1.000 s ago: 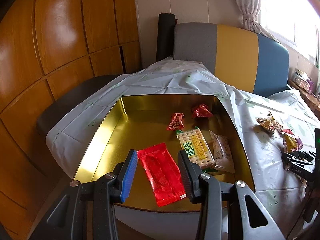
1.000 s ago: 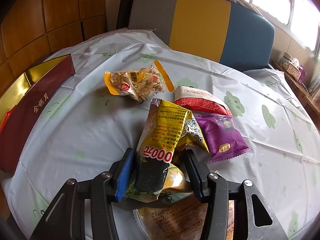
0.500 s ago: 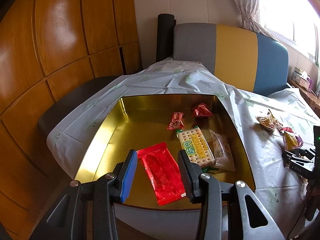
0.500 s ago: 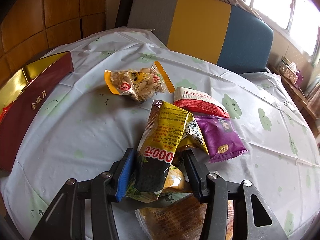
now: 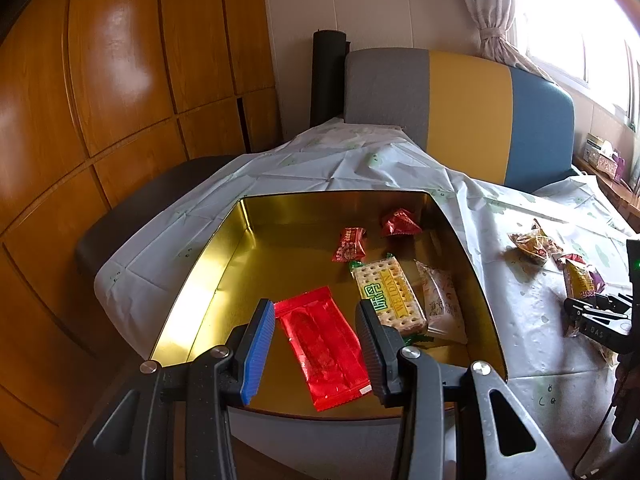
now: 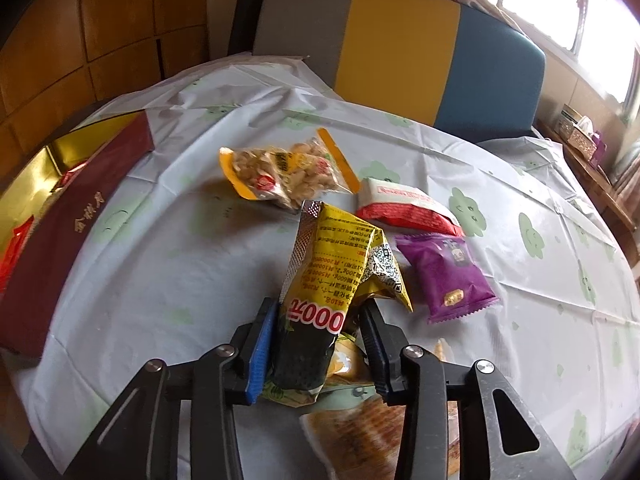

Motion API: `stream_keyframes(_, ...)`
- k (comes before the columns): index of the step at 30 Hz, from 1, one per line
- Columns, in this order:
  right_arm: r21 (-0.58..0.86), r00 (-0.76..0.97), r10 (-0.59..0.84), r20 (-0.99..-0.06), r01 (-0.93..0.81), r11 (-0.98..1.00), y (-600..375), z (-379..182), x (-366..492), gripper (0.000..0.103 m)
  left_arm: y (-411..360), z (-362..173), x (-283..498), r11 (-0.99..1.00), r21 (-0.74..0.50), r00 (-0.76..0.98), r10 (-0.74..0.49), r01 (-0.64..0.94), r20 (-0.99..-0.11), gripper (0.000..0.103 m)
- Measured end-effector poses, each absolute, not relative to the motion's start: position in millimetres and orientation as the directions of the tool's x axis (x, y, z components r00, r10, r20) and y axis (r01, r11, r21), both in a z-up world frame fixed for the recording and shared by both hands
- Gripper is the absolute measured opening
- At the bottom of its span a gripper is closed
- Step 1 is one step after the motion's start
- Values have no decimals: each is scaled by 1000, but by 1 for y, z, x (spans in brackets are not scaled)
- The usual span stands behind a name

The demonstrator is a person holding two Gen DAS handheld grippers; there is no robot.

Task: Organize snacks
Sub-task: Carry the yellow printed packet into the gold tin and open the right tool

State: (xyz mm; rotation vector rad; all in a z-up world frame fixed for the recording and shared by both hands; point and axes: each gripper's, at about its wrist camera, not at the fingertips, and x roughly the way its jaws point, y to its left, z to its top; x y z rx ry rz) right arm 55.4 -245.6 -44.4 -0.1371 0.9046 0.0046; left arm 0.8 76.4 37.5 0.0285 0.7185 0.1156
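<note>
Two grippers are being seen over a table covered by a pale printed cloth (image 6: 168,248). At nine o'clock of the right wrist view, a gold-lined tin (image 5: 224,256) with a dark red outer wall is being shown sitting on the cloth. In the left wrist view, the left gripper (image 5: 316,344) is being held above the near edge of the tin, its jaws standing apart with nothing pressed between them. Below that gap, a flat red packet (image 5: 324,344) is lying on the tin floor. At about one o'clock from it, a cracker pack (image 5: 390,296) with green and yellow lettering is lying, touching a pale wrapped snack (image 5: 440,304) on its right. Farther back, toward twelve o'clock, two small red wrapped sweets (image 5: 350,244) are lying apart.

On the open cloth, at eleven o'clock from the right gripper (image 6: 318,340), a clear-and-orange nut bag (image 6: 284,174) is lying. The right gripper's jaws have just been closing, and a yellow snack bag (image 6: 332,268) is being pinched between them, standing up and crumpled. At one o'clock a red-and-white packet (image 6: 404,210) is lying, and a purple packet (image 6: 448,272) is lying just beside it at two o'clock. Beneath the right gripper, at six o'clock, a brown-printed packet (image 6: 360,428) is being partly hidden.
</note>
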Motion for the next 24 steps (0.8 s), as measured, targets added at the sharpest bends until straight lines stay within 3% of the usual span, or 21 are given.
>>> stream_keyframes(6, -66, 662, 56, -748, -158, 985, -213, -10, 52, 40, 86, 36, 5, 991, 59, 739, 128, -119, -661, 43)
stream_keyframes(15, -2, 647, 327, -688, -453, 892, -107, 39, 42, 40, 136, 43, 11, 967, 31, 726, 212, -254, -654, 43)
stream_keyframes(19, 0, 573, 415, -707, -587, 810, -52, 36, 36, 40, 152, 45, 11, 955, 20, 720, 237, -296, -652, 43)
stream_keyframes(24, -14, 485, 414, -770, -662, 749, -14, 10, 40, 41, 155, 41, 13, 954, 19, 712, 236, -298, -661, 43)
